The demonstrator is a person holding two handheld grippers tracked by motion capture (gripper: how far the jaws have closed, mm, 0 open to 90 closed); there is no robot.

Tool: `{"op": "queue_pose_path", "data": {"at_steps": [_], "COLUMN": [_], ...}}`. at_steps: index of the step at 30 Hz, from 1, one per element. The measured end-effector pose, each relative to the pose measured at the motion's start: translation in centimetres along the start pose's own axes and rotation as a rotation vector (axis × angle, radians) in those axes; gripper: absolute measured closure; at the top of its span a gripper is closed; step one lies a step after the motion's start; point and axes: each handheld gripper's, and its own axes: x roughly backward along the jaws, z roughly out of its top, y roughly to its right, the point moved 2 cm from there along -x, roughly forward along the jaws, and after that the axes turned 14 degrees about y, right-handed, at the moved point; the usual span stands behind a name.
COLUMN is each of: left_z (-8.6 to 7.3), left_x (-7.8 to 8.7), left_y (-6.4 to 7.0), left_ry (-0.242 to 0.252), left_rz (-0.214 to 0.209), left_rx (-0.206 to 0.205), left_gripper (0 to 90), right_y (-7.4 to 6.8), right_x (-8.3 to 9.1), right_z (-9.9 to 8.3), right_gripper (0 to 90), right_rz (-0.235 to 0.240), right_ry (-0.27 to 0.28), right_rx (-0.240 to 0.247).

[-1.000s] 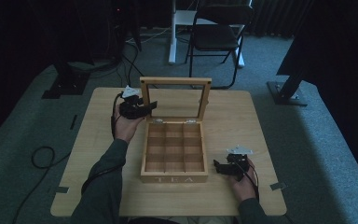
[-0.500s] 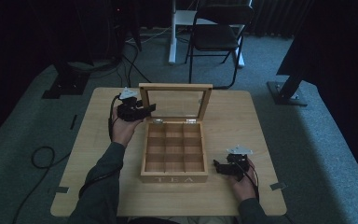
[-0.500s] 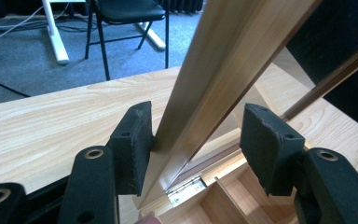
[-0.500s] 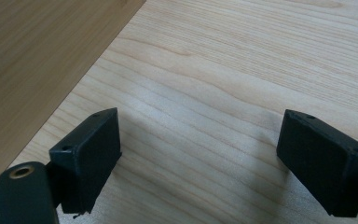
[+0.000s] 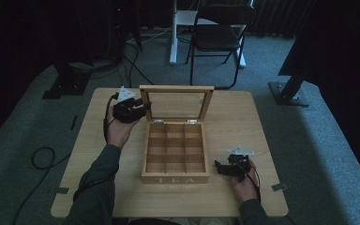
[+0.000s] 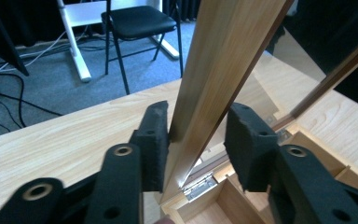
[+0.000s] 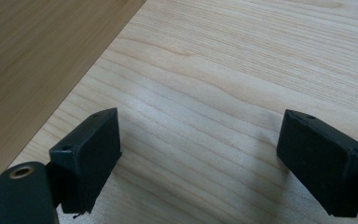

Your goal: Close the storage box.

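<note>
A wooden tea box (image 5: 175, 179) with several empty compartments stands mid-table, its glass lid (image 5: 176, 88) raised upright at the back. My left gripper (image 5: 143, 107) is at the lid's left edge. In the left gripper view the lid frame (image 6: 223, 60) runs between the jaws of the left gripper (image 6: 196, 140). One pad (image 6: 156, 140) touches the frame and the other stands off with a gap, so it is open. My right gripper (image 5: 218, 168) rests open on the table right of the box. Bare wood lies between the jaws of the right gripper (image 7: 200, 154), and the box wall (image 7: 32, 56) is at the left.
The light wooden table (image 5: 243, 122) has bare surface left and right of the box. A black chair (image 5: 218, 37) and a white stand (image 5: 180, 23) are on the carpet behind the table. Cables (image 5: 42, 157) lie on the floor at the left.
The lid's top edge sits slightly lower in the high view than a second ago. My left gripper has shifted a little to the left. The right gripper has not moved.
</note>
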Motion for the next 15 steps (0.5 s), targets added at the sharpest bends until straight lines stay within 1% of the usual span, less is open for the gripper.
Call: {"op": "queue_pose_path", "data": {"at_steps": [1,3,4,5,8,9,15], "left_z": [0.0,0.0,0.0,0.0,0.0,0.0,-0.4], "left_x": [0.1,0.4,0.4,0.6,1.0,1.2,1.8], "left_y": [0.1,0.4,0.4,0.6,0.8,0.8,1.3], "left_ry": [-0.001,-0.004,-0.004,-0.001,-0.001,-0.002,0.003], "left_rz": [-0.001,0.006,0.006,0.005,-0.001,-0.005,-0.008], "left_rx": [0.002,-0.019,-0.019,-0.029,-0.025,-0.033,-0.042], "left_gripper": [62.3,62.3,62.3,62.3,61.8,61.8,61.5], "right_y": [0.0,0.0,0.0,0.0,0.0,0.0,0.0], "right_x": [0.0,0.0,0.0,0.0,0.0,0.0,0.0], "right_z": [0.0,0.0,0.0,0.0,0.0,0.0,0.0], "right_gripper": [13.0,13.0,13.0,13.1,13.0,13.0,13.1], "right_rz": [0.0,0.0,0.0,0.0,0.0,0.0,-0.001], "right_ry": [0.0,0.0,0.0,0.0,0.001,0.001,0.002], "right_rx": [0.0,0.0,0.0,0.0,0.001,0.001,0.0]}}
